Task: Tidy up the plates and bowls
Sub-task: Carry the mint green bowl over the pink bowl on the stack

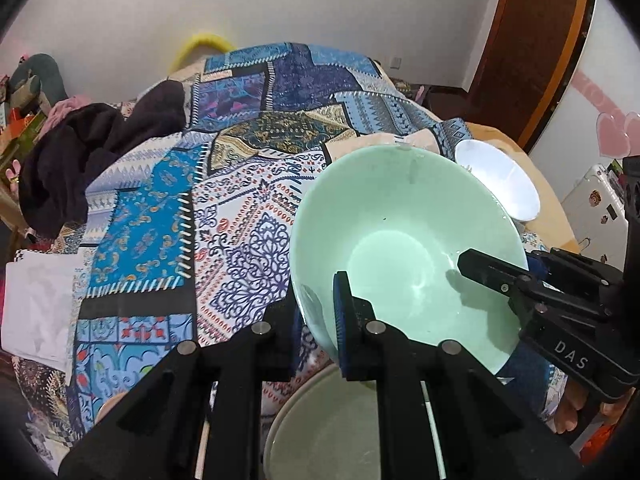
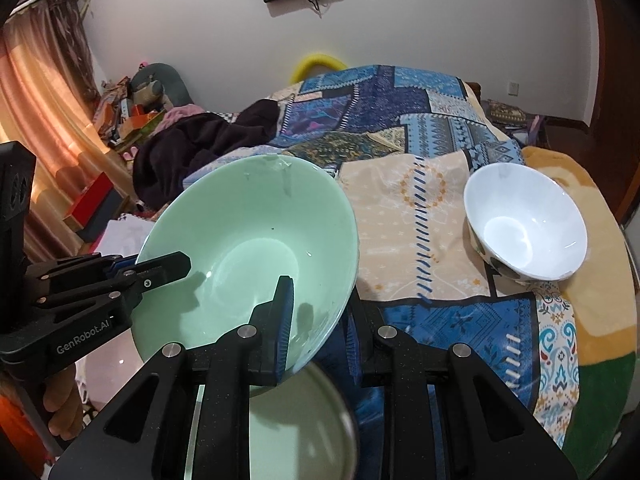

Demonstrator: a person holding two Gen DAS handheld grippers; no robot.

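Observation:
A pale green bowl (image 1: 404, 240) is held tilted above the bed by both grippers; it also shows in the right wrist view (image 2: 256, 240). My left gripper (image 1: 316, 320) is shut on its rim, one finger inside and one outside. My right gripper (image 2: 316, 320) is shut on the opposite rim the same way; it shows in the left wrist view (image 1: 500, 276). The left gripper shows in the right wrist view (image 2: 160, 270). Under the bowl lies a pale green plate (image 1: 332, 428), also in the right wrist view (image 2: 296, 424). A white bowl (image 2: 524, 224) stands upright on the bed to the right, also in the left wrist view (image 1: 500, 176).
A patterned blue patchwork quilt (image 1: 240, 184) covers the bed. Dark clothes (image 1: 92, 156) lie piled at its far left. A white folded cloth (image 1: 36, 304) lies at the left edge. A yellow-and-green blanket (image 2: 600, 280) lies at the right. A wooden door (image 1: 536, 48) stands far right.

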